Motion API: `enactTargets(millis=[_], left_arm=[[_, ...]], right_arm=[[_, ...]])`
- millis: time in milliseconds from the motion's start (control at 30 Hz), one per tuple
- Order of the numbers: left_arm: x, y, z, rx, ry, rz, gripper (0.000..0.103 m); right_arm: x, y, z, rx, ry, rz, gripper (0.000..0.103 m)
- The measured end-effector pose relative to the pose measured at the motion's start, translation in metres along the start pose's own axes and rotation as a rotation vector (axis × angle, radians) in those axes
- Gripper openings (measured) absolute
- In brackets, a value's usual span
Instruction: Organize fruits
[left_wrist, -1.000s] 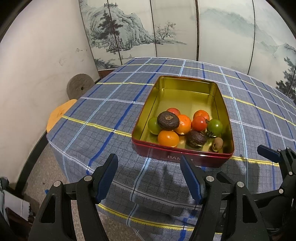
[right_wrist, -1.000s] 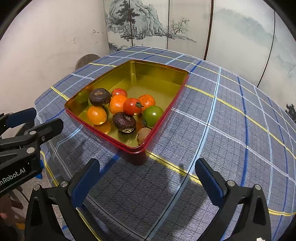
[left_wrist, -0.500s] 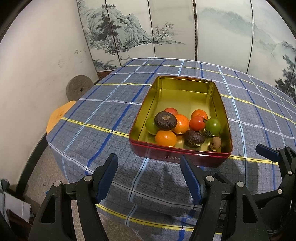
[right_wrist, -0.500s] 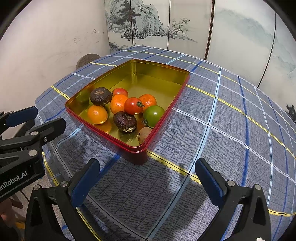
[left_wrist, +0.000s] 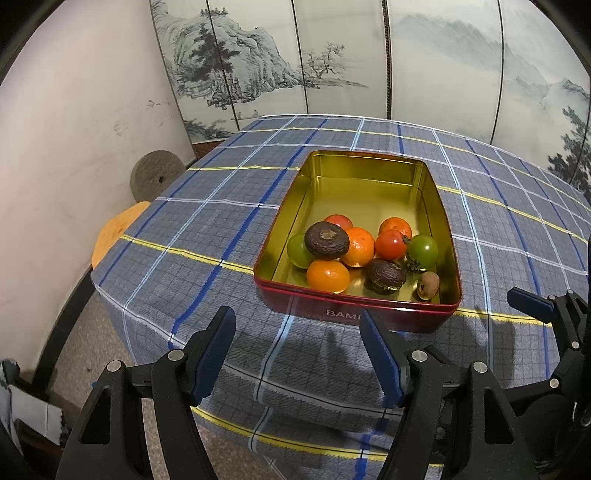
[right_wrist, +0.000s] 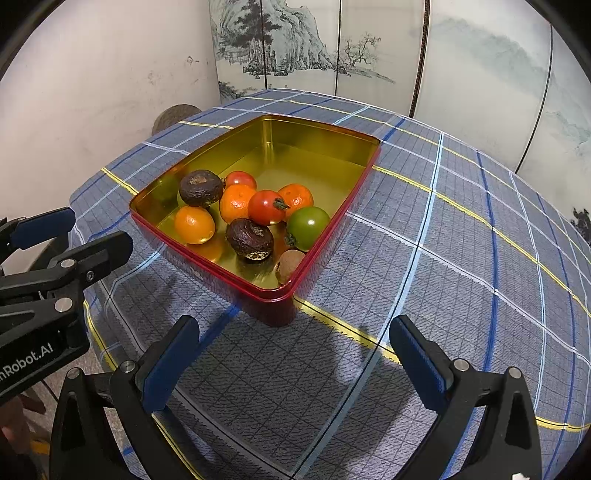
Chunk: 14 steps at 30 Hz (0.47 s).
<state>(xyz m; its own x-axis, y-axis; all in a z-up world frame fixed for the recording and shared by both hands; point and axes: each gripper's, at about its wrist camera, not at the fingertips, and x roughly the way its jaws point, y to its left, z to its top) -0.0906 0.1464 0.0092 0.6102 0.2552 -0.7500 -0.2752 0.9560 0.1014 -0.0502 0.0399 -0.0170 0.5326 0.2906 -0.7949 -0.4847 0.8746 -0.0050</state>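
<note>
Nothing is seen to have moved since the earlier frames; both tongs are kept still above the near edge of the counter (left_wrist: 207, 225). Ahead of the left tongs (left_wrist: 297, 354) and ahead-left of the right tongs (right_wrist: 291, 363), the red tin (right_wrist: 258, 291) is set, with the fruits (left_wrist: 356, 247) clustered at its near end. Both tongs are held open, gripping nothing.
</note>
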Motion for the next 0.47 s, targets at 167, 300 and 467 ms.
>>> enactTargets(millis=[167,300,467], left_arm=[[0.0005,-0.0006,-0.0005,-0.003,0.002,-0.001,0.070],[0.0008,-0.0005,-0.0007,-0.002,0.002,-0.002,0.070],[0.0012,-0.0024,-0.0016,0.001,0.002,-0.010,0.073]], right_arm=[[0.0017,0.0000,-0.0005,0.001,0.002,-0.002,0.102],[0.0032,-0.0003,-0.0027,0.001,0.006,-0.004,0.102],[0.0041,-0.0013,-0.0021,0.001,0.009,-0.005,0.102]])
